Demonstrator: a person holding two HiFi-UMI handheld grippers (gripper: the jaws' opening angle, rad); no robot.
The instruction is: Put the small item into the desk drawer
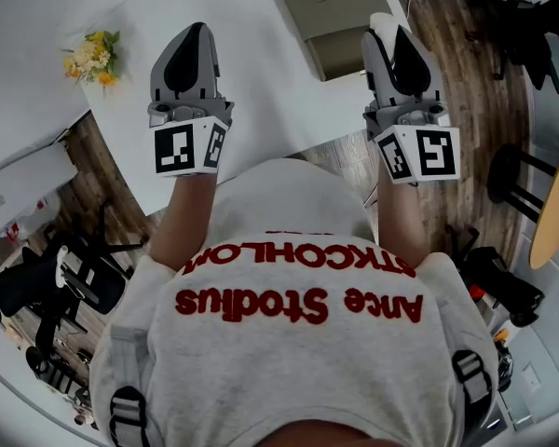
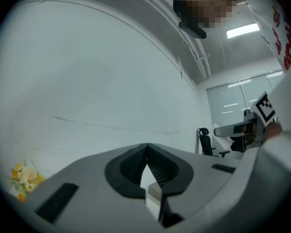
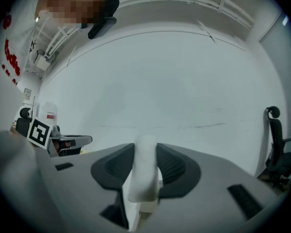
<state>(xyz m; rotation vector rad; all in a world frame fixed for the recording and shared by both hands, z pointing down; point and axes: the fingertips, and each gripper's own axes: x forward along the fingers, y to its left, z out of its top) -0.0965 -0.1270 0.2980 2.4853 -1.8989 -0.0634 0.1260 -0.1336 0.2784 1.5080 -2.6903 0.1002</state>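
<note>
In the head view I hold both grippers up over the white desk [image 1: 252,73]. My right gripper [image 1: 391,28] is shut on a small white item [image 1: 383,20]. The right gripper view shows that item [image 3: 144,171] as a rounded white piece standing between the dark pads, with my right gripper [image 3: 145,166] pointing at a bare white wall. My left gripper [image 1: 192,33] is shut with nothing in it. In its own view the left gripper [image 2: 146,168] has its jaw tips touching. A beige drawer-like box [image 1: 328,15] with two round recesses lies at the desk's far right, just left of the right gripper.
Yellow flowers [image 1: 93,59] lie on the desk's left corner and also show as flowers [image 2: 24,177] low left. Black office chairs [image 1: 37,287] stand on the wood floor at left. A black stool [image 1: 517,170] and a round wooden tabletop [image 1: 554,212] are at right.
</note>
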